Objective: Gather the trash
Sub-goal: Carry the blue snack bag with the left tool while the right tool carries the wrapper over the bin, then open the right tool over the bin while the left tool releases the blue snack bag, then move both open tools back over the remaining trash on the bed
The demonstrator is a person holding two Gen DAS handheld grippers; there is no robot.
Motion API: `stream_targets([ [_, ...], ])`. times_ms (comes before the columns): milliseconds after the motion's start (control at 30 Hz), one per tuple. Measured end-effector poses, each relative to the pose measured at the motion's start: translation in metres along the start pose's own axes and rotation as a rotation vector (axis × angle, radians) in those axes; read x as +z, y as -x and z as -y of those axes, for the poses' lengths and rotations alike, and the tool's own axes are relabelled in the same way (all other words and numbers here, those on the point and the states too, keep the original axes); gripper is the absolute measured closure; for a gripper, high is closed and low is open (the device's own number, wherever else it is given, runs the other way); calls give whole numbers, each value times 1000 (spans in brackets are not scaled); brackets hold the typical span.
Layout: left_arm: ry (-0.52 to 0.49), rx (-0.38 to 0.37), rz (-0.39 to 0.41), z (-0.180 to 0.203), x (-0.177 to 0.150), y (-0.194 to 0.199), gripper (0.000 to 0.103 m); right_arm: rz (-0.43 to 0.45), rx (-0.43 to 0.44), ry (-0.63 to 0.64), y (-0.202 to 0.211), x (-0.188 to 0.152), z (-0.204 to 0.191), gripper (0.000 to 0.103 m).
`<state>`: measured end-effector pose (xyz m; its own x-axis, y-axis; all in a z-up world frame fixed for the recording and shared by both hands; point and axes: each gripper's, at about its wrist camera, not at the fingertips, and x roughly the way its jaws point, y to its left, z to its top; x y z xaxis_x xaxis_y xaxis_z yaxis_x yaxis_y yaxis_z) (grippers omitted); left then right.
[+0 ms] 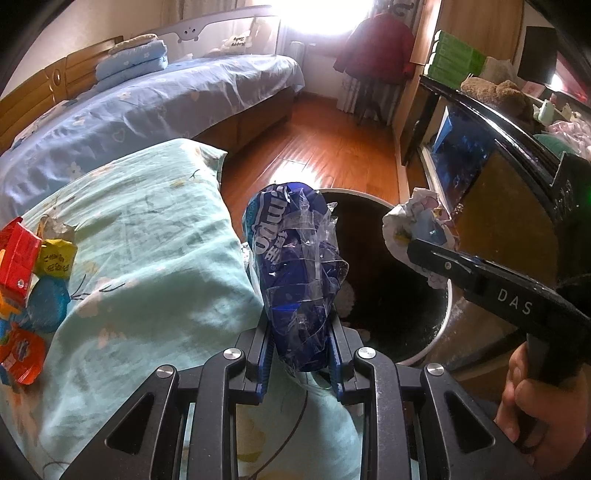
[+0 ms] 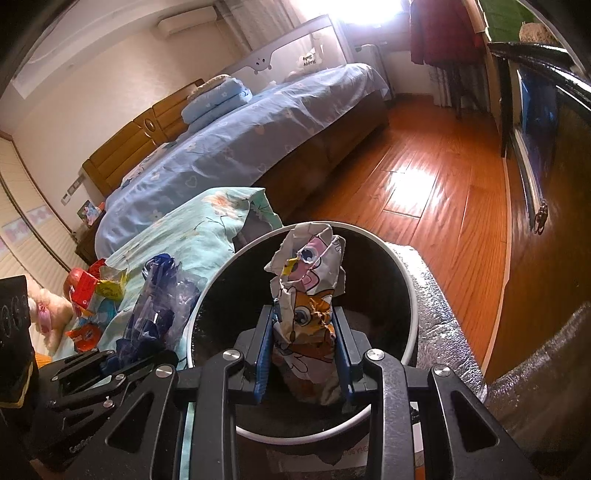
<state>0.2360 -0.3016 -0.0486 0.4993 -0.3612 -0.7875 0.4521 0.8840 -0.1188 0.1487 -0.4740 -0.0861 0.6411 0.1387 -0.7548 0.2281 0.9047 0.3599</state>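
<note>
This is a bedroom in a home. A wide bed [image 2: 236, 147] under a pale blue patterned sheet is filling the far left, with a wooden headboard [image 2: 147, 140] behind it and folded blue bedding [image 2: 218, 99] lying on top. Sunlight is pouring through a far window [image 1: 314, 14] onto the wooden plank floor [image 2: 424, 177]. A red coat [image 1: 380, 48] is hanging at the far right, beside a dark cabinet [image 1: 480, 110].

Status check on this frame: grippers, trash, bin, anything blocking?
Left gripper shut on blue plastic wrapper. Right gripper shut on crumpled cartoon paper, over the bin. More wrappers on the pillow. Nothing blocking.
</note>
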Motion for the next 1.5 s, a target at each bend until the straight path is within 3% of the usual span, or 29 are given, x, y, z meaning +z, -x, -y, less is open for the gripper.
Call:
stream_targets([
  [567, -5, -8, -16, 5, 7, -7, 77, -6, -1, 0, -3, 1, 2, 71],
  [667, 2, 1, -8, 4, 6, -4, 70, -4, -3, -6, -4, 0, 4, 66],
  [733, 4, 1, -3, 4, 6, -2, 61, -1, 1, -23, -4, 1, 6, 60],
  [800, 12, 13, 10, 0, 3, 2, 45, -1, 3, -35, -4, 1, 7, 54],
  [867, 20, 14, 16, -4, -1, 7, 45, 3, 12, -42, -2, 1, 6, 50],
  [933, 39, 20, 13, -10, -8, 12, 44, 10, 18, -38, 1, -1, 3, 39],
  [1100, 89, 31, 23, -29, -30, 30, 41, 23, 44, -29, 8, -7, -11, 29],
  [1500, 215, 76, 70, -86, -84, 88, 41, -11, 121, 36, 5, -30, -68, 25],
])
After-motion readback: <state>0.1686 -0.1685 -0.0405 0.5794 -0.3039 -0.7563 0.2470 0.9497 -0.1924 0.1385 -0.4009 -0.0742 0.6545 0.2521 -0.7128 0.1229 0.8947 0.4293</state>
